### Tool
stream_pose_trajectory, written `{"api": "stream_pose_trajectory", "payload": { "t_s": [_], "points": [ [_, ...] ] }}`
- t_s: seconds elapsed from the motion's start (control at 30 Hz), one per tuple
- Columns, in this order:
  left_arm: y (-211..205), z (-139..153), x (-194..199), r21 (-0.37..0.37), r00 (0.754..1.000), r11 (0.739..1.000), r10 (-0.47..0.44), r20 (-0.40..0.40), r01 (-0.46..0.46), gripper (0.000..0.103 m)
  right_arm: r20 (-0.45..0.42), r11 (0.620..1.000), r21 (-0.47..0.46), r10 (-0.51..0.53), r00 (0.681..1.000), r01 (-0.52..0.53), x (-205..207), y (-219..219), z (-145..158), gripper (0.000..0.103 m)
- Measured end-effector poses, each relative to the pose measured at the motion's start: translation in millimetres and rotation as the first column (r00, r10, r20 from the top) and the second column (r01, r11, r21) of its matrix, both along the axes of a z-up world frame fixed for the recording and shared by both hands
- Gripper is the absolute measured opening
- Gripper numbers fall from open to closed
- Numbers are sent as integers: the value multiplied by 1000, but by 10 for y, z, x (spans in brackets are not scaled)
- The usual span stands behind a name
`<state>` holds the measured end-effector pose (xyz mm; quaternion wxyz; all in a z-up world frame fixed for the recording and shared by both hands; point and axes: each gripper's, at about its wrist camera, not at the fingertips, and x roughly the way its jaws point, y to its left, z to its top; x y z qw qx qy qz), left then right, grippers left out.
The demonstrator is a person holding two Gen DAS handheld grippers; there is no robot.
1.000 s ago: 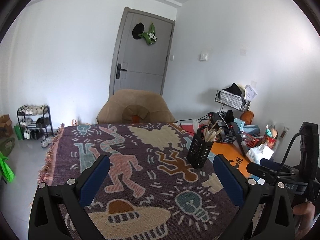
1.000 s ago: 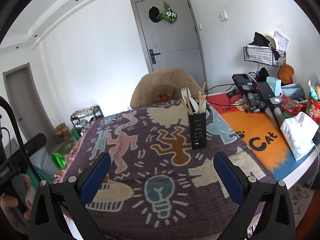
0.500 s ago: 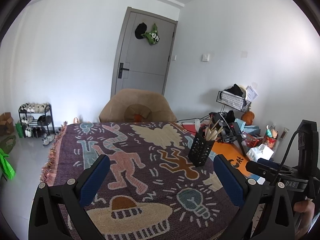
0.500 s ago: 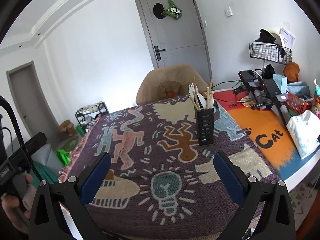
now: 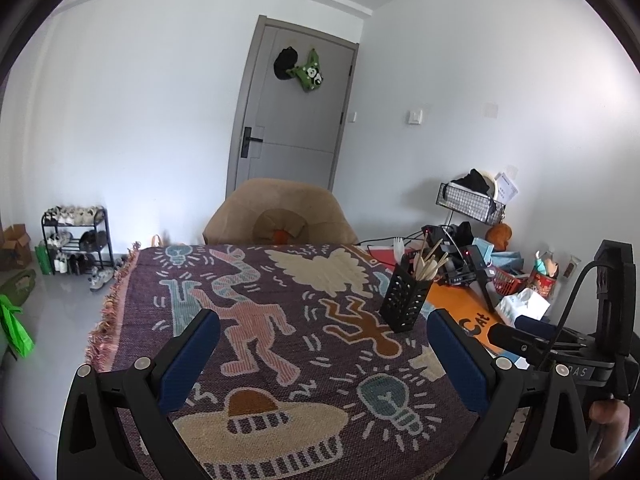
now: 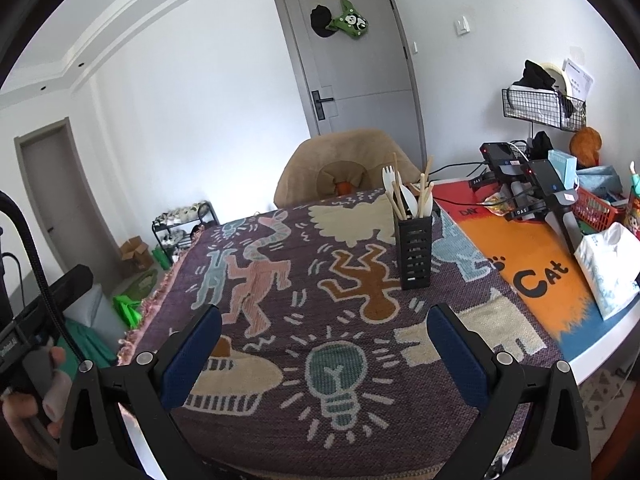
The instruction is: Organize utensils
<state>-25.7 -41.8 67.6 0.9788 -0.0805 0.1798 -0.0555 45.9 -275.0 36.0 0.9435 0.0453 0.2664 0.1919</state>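
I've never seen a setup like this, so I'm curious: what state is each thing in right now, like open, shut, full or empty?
Left gripper: open, holding nothing.
Right gripper: open, holding nothing.
Black utensil holder: upright on the blanket, holding utensils.
White fork: standing in the holder.
Grey door: shut.

Worktop (image 6: pixel 600 364) carries a patterned woven blanket (image 6: pixel 280 280) beside an orange "Cat" mat (image 6: pixel 532 256). Black slotted utensil holder (image 6: pixel 415 254) upright on blanket; white bag (image 6: pixel 608 268), red basket (image 6: pixel 596 208) on mat.

I count one black utensil holder (image 6: pixel 415 252), one white fork (image 6: pixel 388 176) and one chair (image 6: pixel 352 168) ahead of my grippers.
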Motion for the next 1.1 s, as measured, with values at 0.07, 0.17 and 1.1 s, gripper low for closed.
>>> {"api": "stream_pose_trajectory", "payload": {
  "t_s": [0.07, 0.17, 1.1],
  "points": [
    [-11, 1, -8, 6, 1000, 1000, 1, 1, -1, 103, 1, 1000, -2, -1, 1000, 1, 3, -7, 1, 103],
    [-25, 3, -13, 10, 1000, 1000, 1, 1, -1, 103, 0, 1000, -1, -2, 1000, 2, 3, -11, 0, 103],
    [-33, -12, -27, 57, 999, 997, 48, 3, -49, 103, -1, 1000, -3, -10, 1000, 10, -3, -21, 2, 103]
  ]
}}
